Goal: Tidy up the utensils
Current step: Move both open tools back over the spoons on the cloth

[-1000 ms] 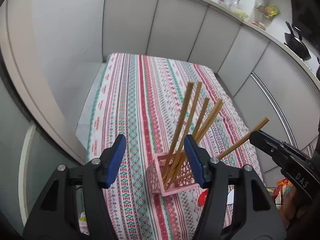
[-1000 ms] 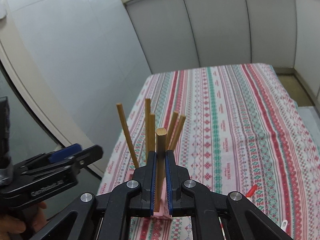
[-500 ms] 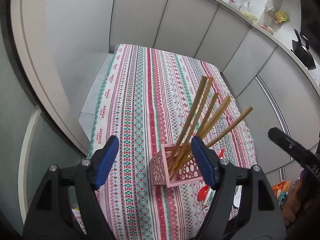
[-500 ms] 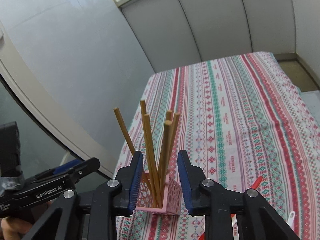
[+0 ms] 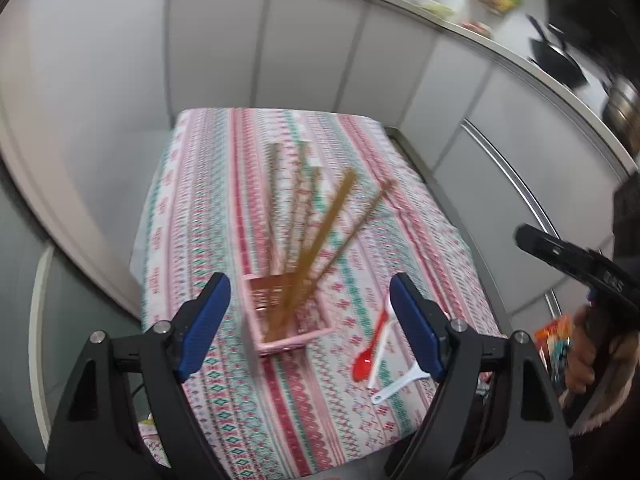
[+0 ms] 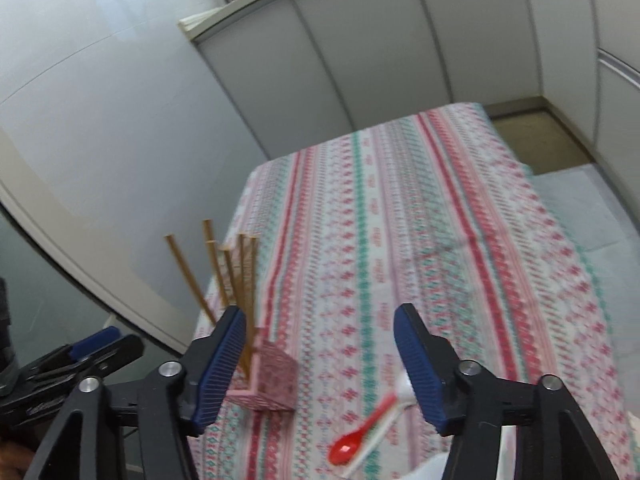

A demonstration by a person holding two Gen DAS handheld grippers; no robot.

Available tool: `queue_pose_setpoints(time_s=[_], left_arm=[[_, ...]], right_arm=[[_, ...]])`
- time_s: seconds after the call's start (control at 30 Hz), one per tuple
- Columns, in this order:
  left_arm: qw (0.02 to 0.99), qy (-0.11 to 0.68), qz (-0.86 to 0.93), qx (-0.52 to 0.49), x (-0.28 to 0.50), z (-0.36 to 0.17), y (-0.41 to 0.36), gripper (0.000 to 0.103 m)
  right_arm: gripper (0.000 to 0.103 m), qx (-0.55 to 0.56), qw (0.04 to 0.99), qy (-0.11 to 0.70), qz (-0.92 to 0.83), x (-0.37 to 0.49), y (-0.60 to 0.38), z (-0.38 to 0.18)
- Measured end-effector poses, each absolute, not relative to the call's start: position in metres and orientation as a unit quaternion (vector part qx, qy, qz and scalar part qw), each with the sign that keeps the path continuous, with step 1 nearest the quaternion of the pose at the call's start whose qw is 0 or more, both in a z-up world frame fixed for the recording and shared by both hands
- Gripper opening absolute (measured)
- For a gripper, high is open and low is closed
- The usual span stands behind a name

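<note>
Six wooden chopsticks (image 5: 316,240) lean fanned in the pink holder (image 5: 286,320) between my left gripper (image 5: 310,326) pads, jaws just widened, nothing clamped. Right view: my right gripper (image 6: 320,364) has just spread empty, holder at left; red spoon (image 6: 360,436) and white spoon (image 6: 394,402) lie near, unsorted.

Both wrist views down onto tablecloth (image 5: 372,420)

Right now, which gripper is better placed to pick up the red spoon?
Right. The right gripper is open, its jaws having just been opening with nothing between them, and the red spoon lies just ahead between them. The left gripper, also open, is lined up on the pink holder.
</note>
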State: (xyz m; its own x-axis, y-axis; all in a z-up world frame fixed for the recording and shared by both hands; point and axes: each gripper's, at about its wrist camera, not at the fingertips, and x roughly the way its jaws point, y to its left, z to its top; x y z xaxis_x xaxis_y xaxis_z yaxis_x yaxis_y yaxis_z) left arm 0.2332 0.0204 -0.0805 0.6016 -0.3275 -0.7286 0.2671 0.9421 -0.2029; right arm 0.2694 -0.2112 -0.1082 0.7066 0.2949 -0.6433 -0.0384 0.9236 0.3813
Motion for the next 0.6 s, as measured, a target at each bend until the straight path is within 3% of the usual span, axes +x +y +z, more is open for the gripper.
queue_pose_setpoints(time_s=[0.23, 0.6], left_arm=[[0.878, 0.421, -0.227, 0.009, 0.222, -0.084, -0.036, 0.085], [0.831, 0.486, -0.257, 0.086, 0.225, -0.133, -0.115, 0.085]], right_arm=[[0.081, 0.182, 0.896, 0.401, 0.053, 0.259, -0.251, -0.123], [0.082, 0.211, 0.865, 0.454, -0.026, 0.254, -0.322, -0.163]])
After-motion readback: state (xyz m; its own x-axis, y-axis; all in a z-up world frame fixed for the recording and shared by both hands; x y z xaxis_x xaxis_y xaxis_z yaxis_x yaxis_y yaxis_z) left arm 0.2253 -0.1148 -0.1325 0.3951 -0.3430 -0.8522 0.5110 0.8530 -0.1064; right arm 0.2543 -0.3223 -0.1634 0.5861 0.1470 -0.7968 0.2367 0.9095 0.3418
